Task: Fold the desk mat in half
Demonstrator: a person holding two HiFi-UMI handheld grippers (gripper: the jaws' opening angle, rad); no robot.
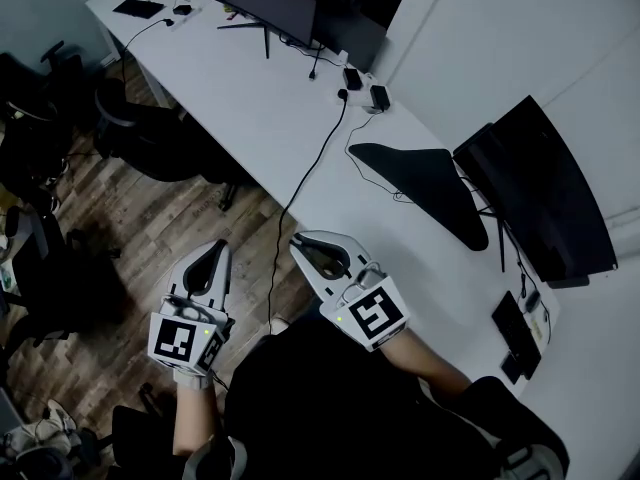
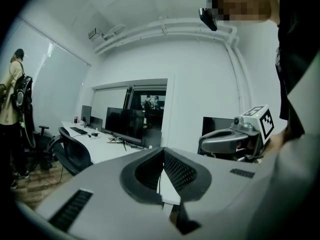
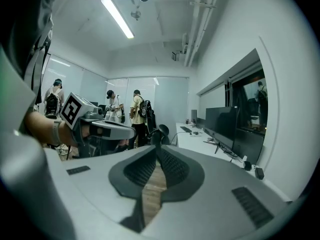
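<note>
Left hand-held gripper [image 1: 217,245]: closed, empty.
Right hand-held gripper [image 1: 297,238]: closed, empty.
Desk mat [image 1: 425,183]: centre right; open, pinch both corners evenly.

Long white desk [image 1: 250,98] by the wall, wood floor [image 1: 150,228] alongside
On my feed the desk carries a dark desk mat [image 1: 425,183] lying flat just beside the right-hand monitor [image 1: 545,193], a black cable [image 1: 315,163] trailing across the top and over the near edge, small black adapters [image 1: 366,86], and a second monitor [image 1: 275,3] and a keyboard [image 1: 138,8] at the far end; office chairs [image 1: 150,133] stand on the floor
</note>
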